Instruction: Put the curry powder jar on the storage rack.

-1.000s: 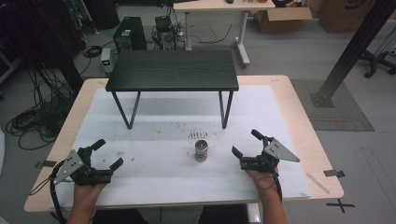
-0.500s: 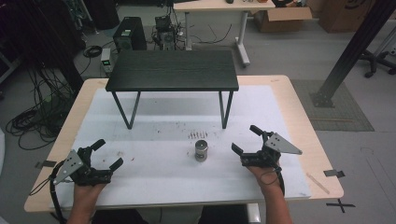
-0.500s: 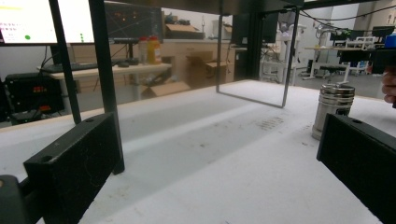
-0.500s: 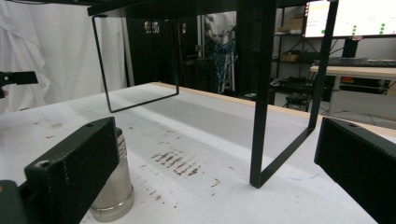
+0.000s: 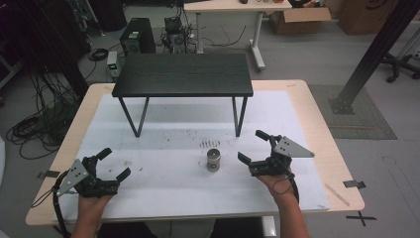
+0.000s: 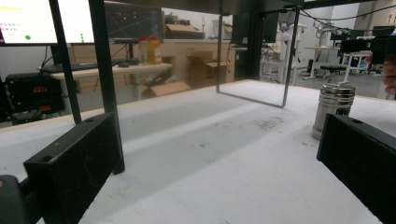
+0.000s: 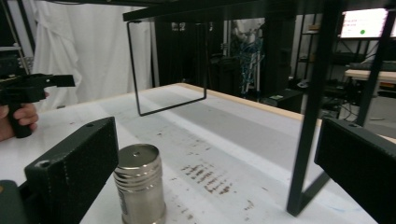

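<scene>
On the white table (image 5: 163, 198):
Canister (image 5: 213, 160): ribbed cylindrical steel, upright.
My right gripper (image 5: 257, 148): jaws apart, beside it.
My left gripper (image 5: 114, 163): jaws apart.

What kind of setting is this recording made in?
Most likely a lab or workshop: a computer tower and loose cables on the floor, a lit monitor on a desk, cardboard boxes behind the work table.

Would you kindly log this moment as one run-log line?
left tool: open, idle on mat | right tool: open, beside steel canister, not touching | canister: upright, before black shelf
</scene>
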`<state>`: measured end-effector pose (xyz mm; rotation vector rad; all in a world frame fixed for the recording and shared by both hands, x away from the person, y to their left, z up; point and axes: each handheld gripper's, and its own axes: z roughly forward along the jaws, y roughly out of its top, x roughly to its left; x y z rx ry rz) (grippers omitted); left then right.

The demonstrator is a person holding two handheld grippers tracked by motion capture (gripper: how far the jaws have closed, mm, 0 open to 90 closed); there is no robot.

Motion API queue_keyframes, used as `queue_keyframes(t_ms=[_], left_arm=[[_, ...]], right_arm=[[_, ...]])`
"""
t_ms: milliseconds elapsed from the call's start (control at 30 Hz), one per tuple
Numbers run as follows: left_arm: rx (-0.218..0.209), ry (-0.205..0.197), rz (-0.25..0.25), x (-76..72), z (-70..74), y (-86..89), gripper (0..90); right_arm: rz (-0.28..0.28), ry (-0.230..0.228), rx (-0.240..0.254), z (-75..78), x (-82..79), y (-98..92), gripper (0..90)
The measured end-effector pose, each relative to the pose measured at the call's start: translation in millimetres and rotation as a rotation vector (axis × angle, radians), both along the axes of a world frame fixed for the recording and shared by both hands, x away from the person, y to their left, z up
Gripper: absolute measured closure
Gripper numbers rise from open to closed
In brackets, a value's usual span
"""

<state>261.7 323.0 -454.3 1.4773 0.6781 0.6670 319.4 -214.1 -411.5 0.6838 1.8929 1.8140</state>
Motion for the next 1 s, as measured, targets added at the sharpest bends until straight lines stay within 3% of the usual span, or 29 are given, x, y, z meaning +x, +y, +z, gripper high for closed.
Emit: queue_keyframes(t_ms=[433, 1000], left_arm=[[-0.001, 0.000, 0.000, 0.0, 0.0, 0.1, 0.2], [-0.001, 0.000, 0.000, 0.0, 0.0, 0.1, 0.2]], right_arm=[[0.168, 0.062, -0.075, 3.8, 10.7, 30.3, 0.0], [0.254, 0.134, -0.153, -4.7, 19.9, 57.5, 0.1]])
